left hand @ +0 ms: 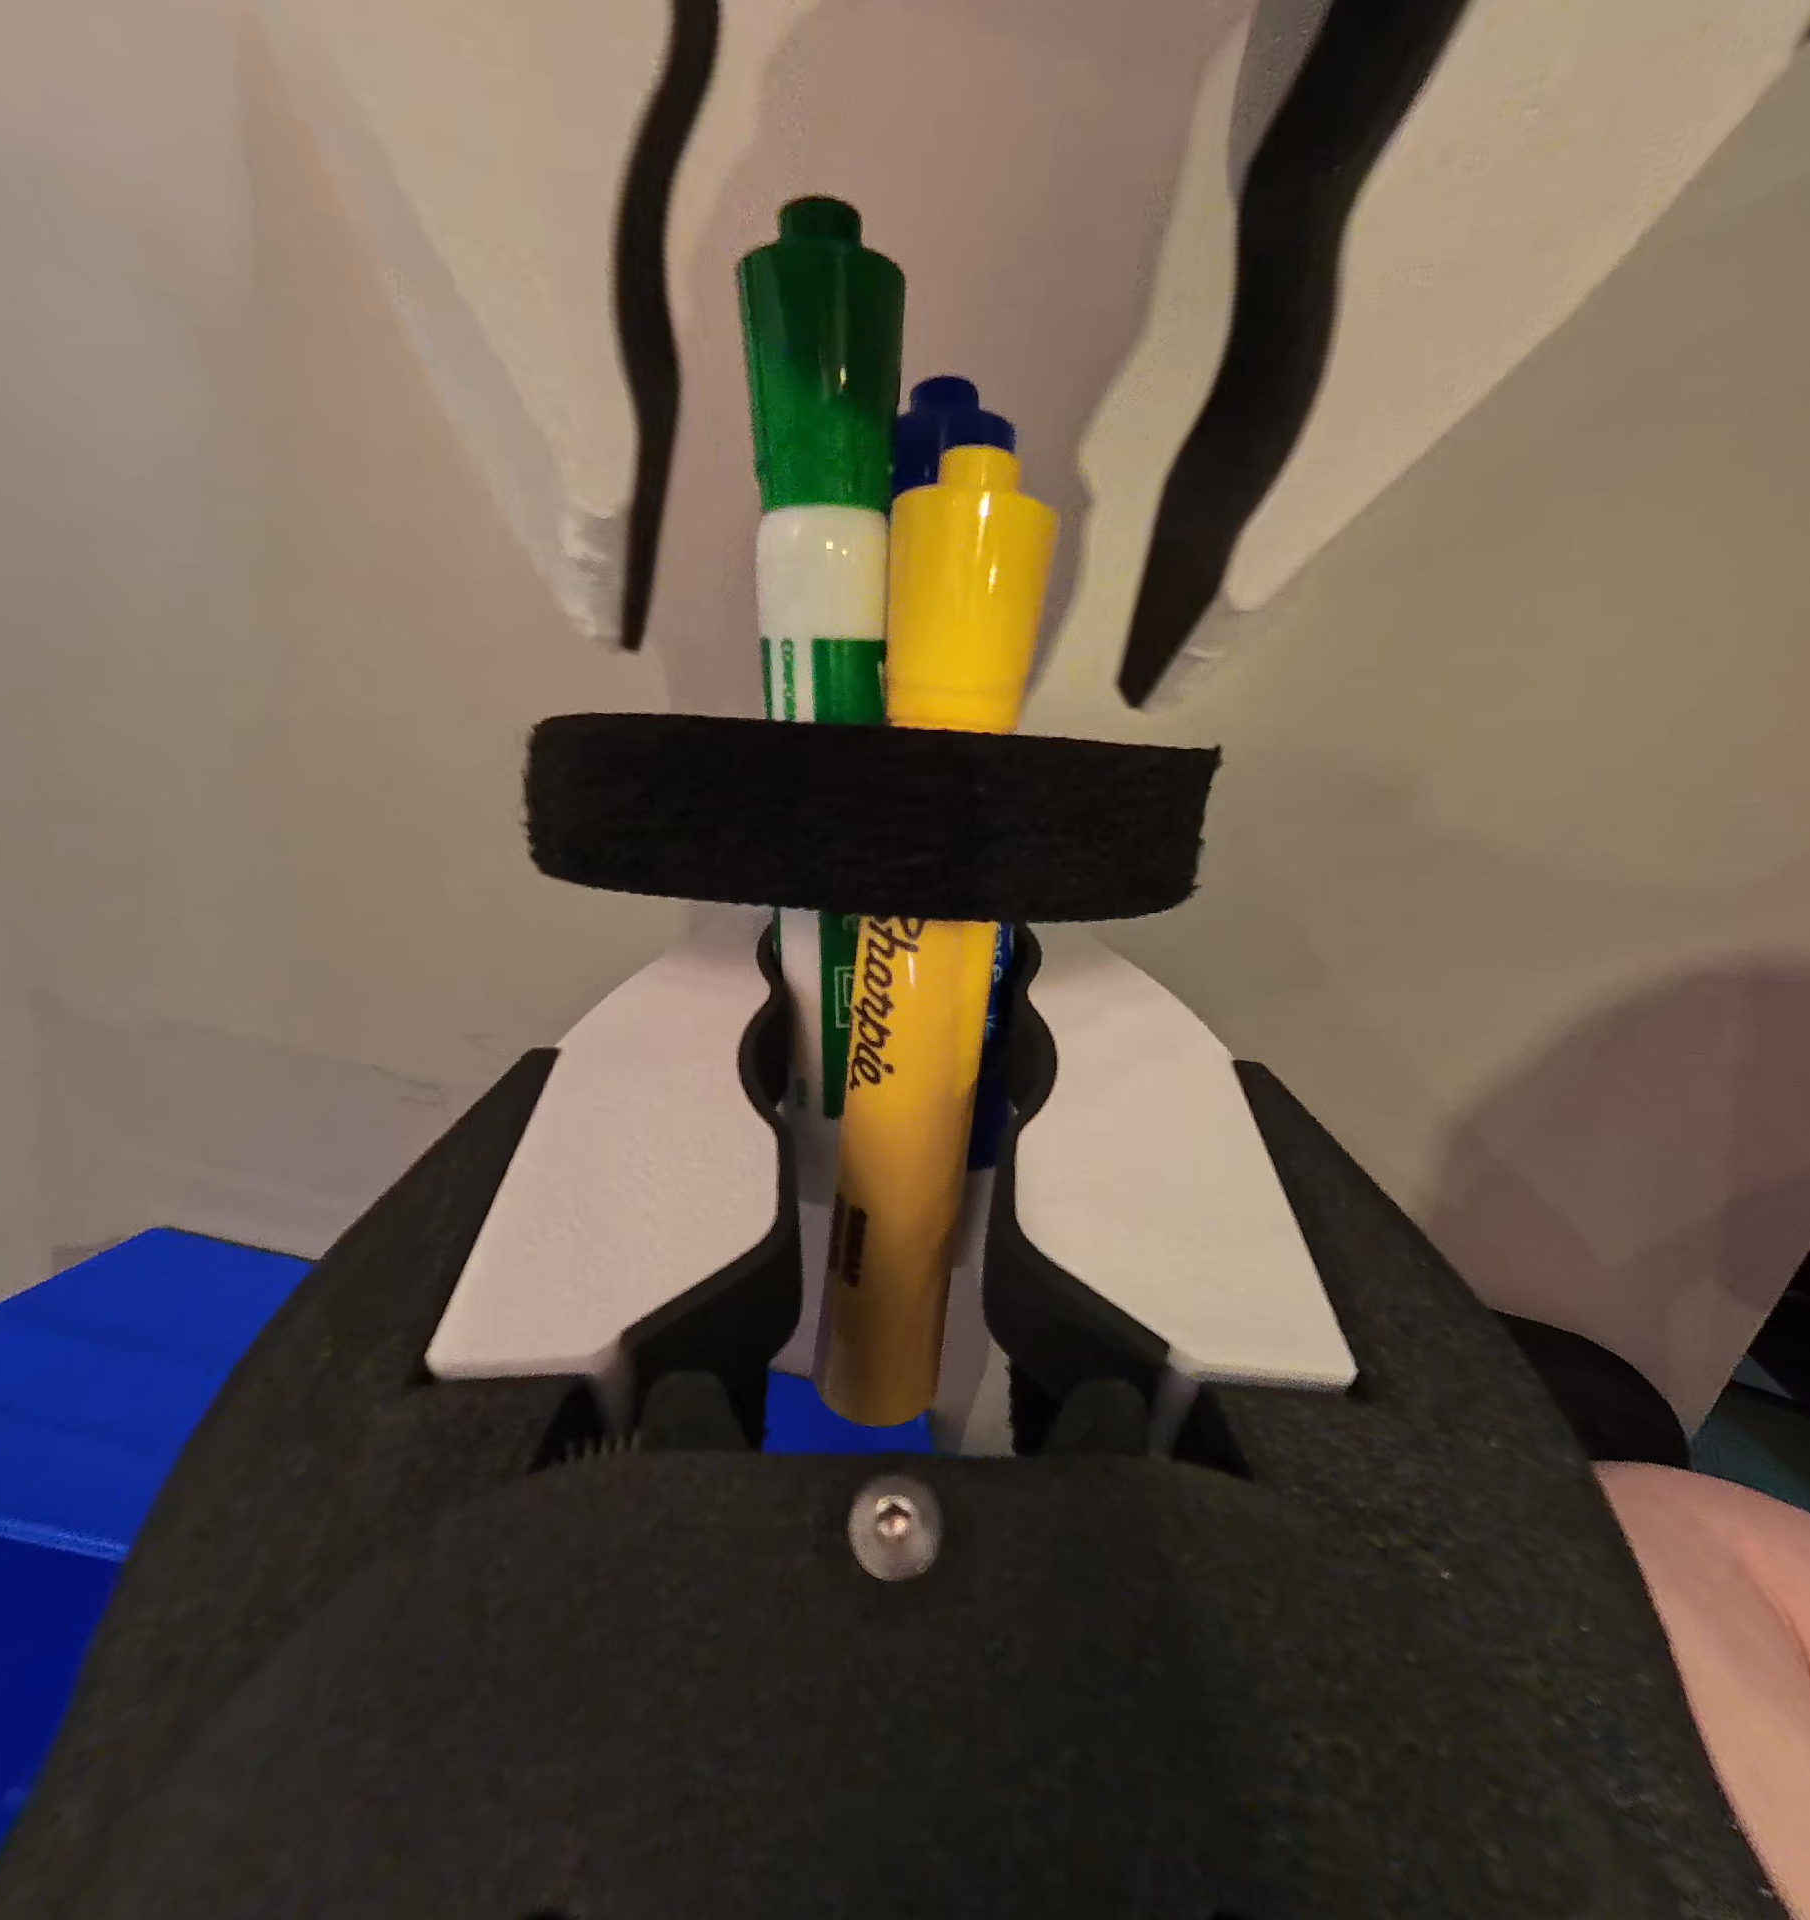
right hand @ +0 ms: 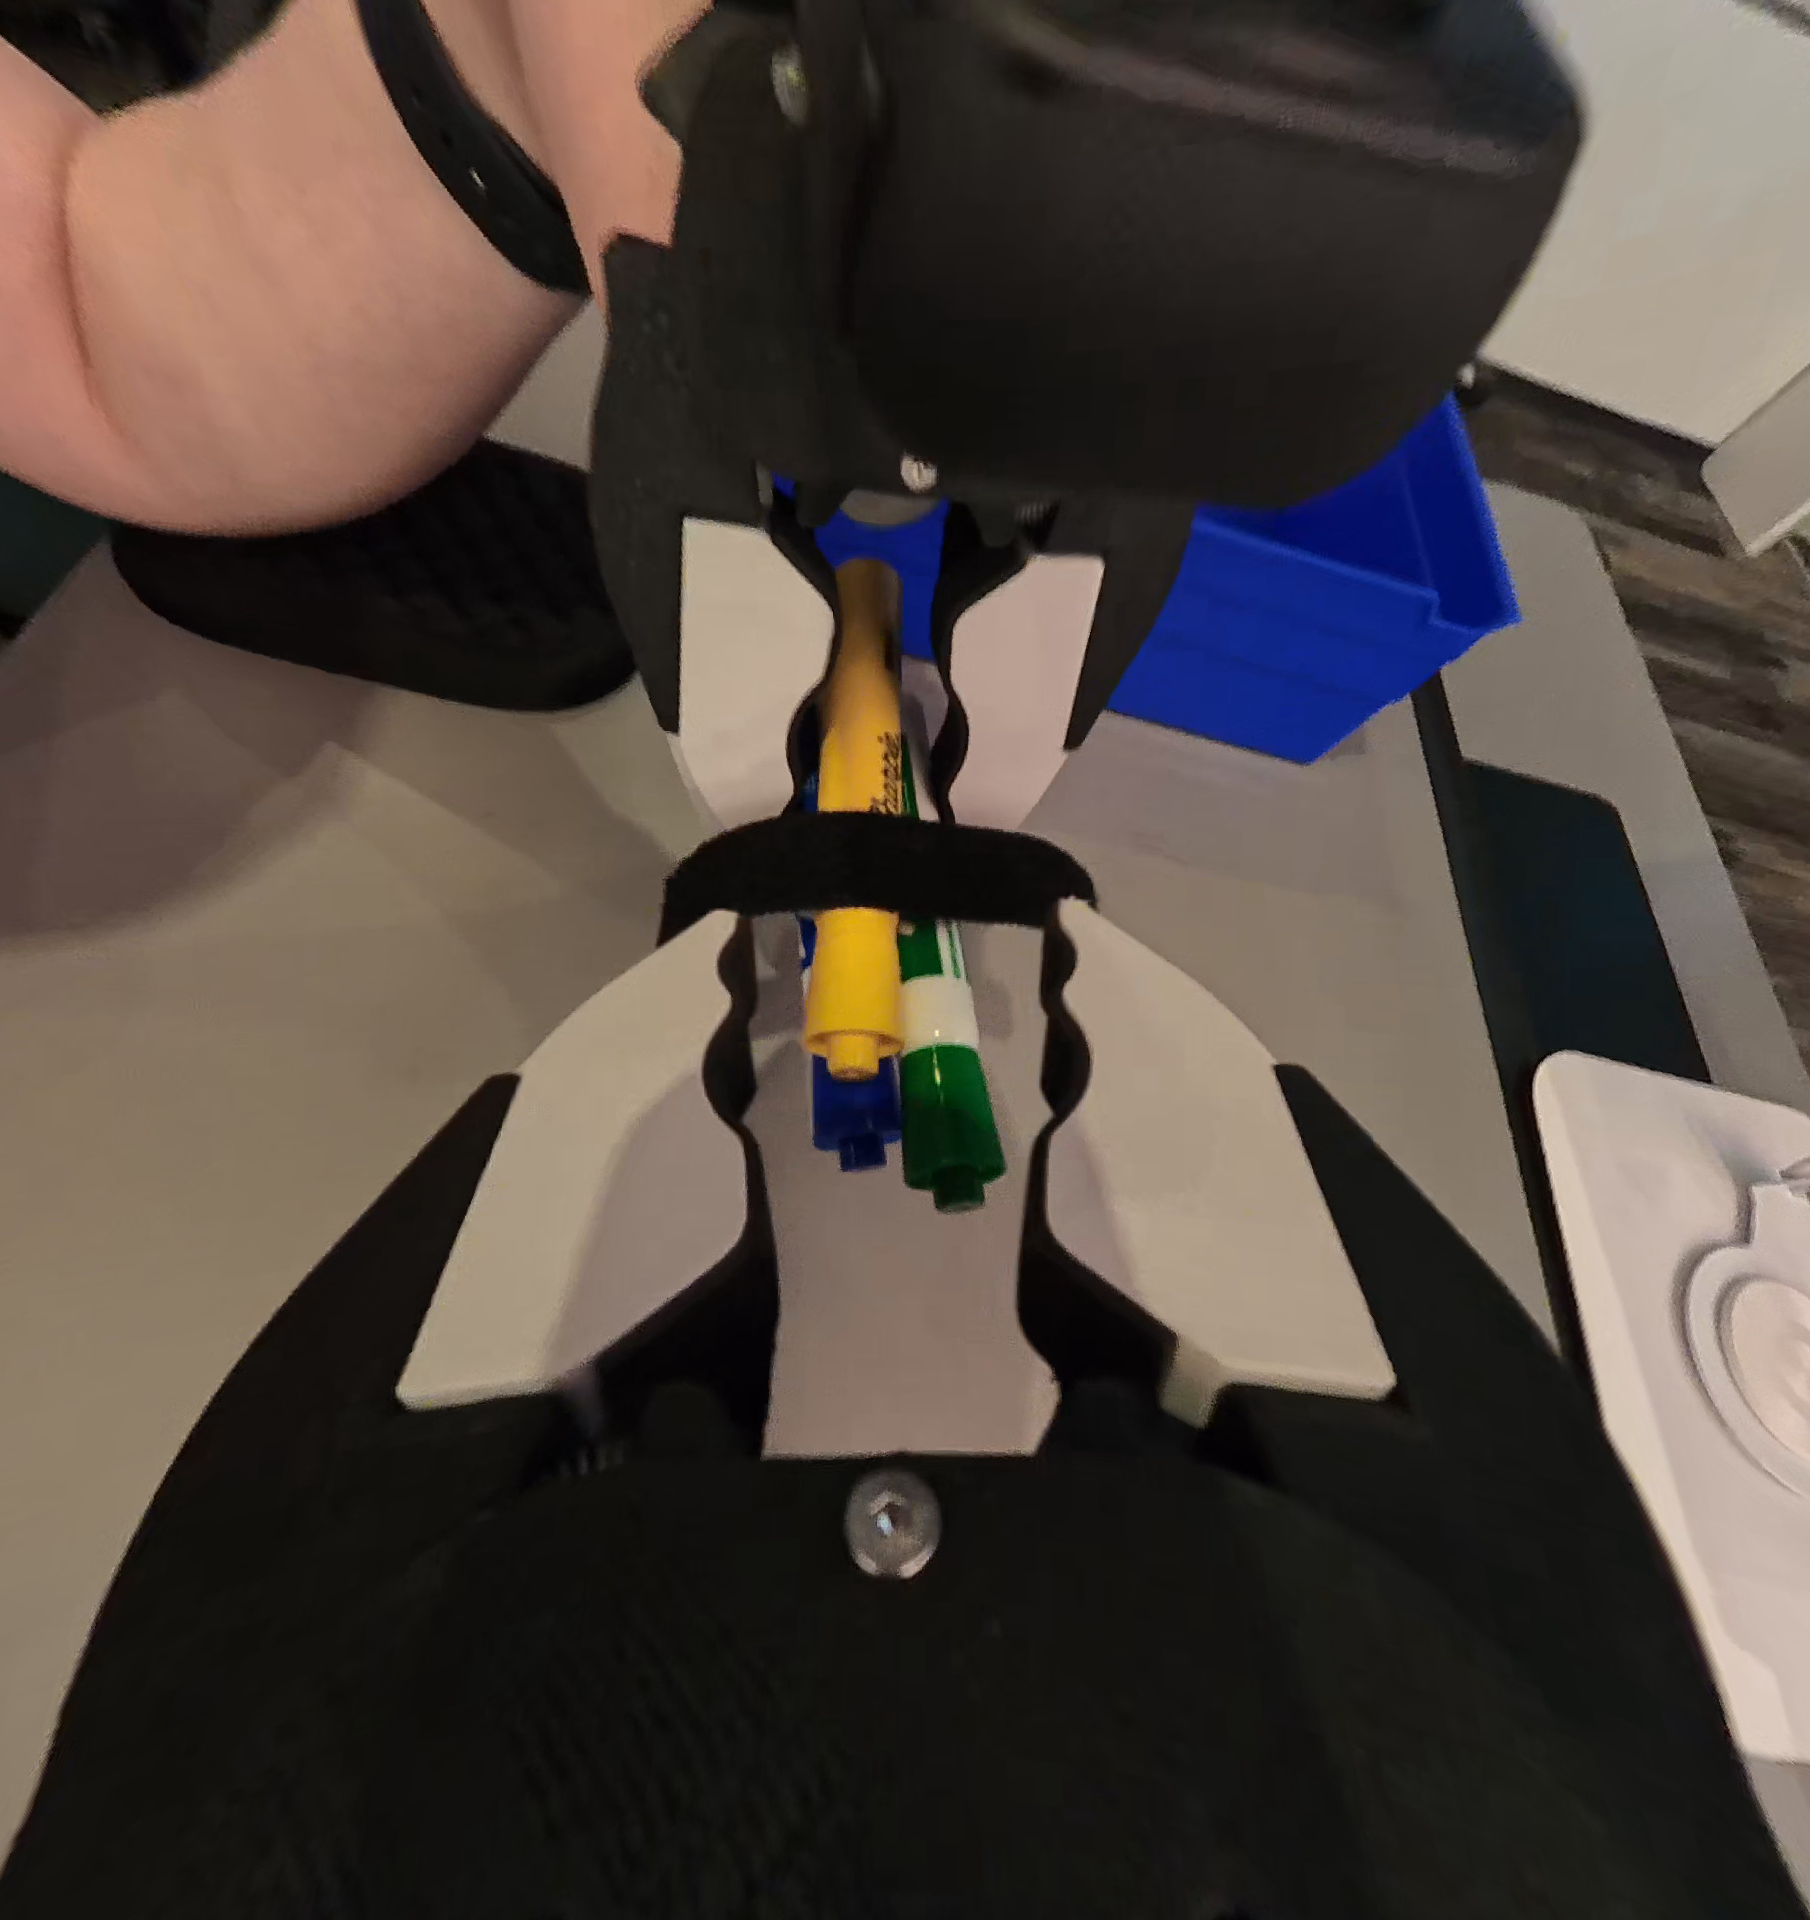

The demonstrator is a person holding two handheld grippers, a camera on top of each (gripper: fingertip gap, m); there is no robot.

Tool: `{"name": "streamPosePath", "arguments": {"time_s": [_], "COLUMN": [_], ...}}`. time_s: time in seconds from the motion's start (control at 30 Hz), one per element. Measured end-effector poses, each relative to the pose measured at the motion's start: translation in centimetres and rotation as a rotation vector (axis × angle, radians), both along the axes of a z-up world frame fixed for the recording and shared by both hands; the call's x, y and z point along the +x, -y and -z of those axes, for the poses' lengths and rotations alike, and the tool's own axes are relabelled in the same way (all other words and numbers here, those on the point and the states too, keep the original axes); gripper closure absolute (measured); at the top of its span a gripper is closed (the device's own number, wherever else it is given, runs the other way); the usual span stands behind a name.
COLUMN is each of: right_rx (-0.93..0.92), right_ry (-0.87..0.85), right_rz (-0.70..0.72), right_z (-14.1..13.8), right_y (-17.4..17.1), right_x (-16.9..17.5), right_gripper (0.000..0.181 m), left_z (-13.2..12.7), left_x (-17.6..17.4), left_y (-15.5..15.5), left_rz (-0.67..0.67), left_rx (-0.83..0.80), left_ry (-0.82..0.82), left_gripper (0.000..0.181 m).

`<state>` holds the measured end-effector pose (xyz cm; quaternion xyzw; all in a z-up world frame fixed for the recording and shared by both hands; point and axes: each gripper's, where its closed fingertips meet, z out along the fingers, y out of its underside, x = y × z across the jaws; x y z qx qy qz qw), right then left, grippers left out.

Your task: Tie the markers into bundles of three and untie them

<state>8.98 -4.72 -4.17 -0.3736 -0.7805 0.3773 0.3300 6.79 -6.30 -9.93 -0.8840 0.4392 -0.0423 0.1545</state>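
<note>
Clamped in the left gripper, three slippery plastic markers are held; the soft black fabric strap (loosely looped) is flanked by the right gripper, spread apart.

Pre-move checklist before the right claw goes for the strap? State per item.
1. Left claw shut on the three markers: ok; its jaws pinch the barrels below the strap.
2. All three in the bundle, yellow marker, green marker, blue marker: ok.
3. Black strap looped around the markers: ok, but it bulges wider than them, so it looks loose.
4. Right claw open, fingers either side of the capped ends: ok.
5. Right claw tips near the strap: ok; contact cannot tell.
6. Strap's free end or fastening located: cannot tell.
</note>
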Motion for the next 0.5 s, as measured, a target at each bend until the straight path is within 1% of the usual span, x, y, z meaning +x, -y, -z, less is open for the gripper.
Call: {"name": "streamPosePath", "arguments": {"time_s": [0.07, 0.13, 0.23, 0.3, 0.4, 0.5], "right_rx": [-0.015, -0.057, -0.082, -0.086, -0.067, -0.003], "right_ry": [-0.041, -0.039, 0.004, -0.033, -0.107, -0.080], "right_rz": [-0.032, -0.048, -0.040, -0.023, -0.010, -0.036], "right_z": [-0.8, -1.0, -0.4, -0.9, -1.7, -1.1], "right_y": [0.6, 1.2, 1.3, 1.2, 1.4, 2.1], "right_x": [0.2, 0.2, 0.3, 0.6, 0.9, 1.0], "right_gripper": [0.126, 0.126, 0.122, 0.122, 0.127, 0.135], "left_z": [-0.1, -0.2, -0.2, -0.3, -0.4, -0.2], "left_x": [0.3, 0.4, 0.4, 0.5, 0.8, 1.1], "left_y": [0.1, 0.2, 0.1, 0.2, 0.4, 0.5], "left_rz": [0.011, 0.017, 0.011, 0.014, 0.025, 0.039], "left_rx": [0.000, -0.003, -0.001, -0.004, -0.011, -0.021], "left_ry": [0.016, 0.026, 0.029, 0.044, 0.061, 0.061], "left_gripper": [0.143, 0.143, 0.143, 0.143, 0.143, 0.143]}}
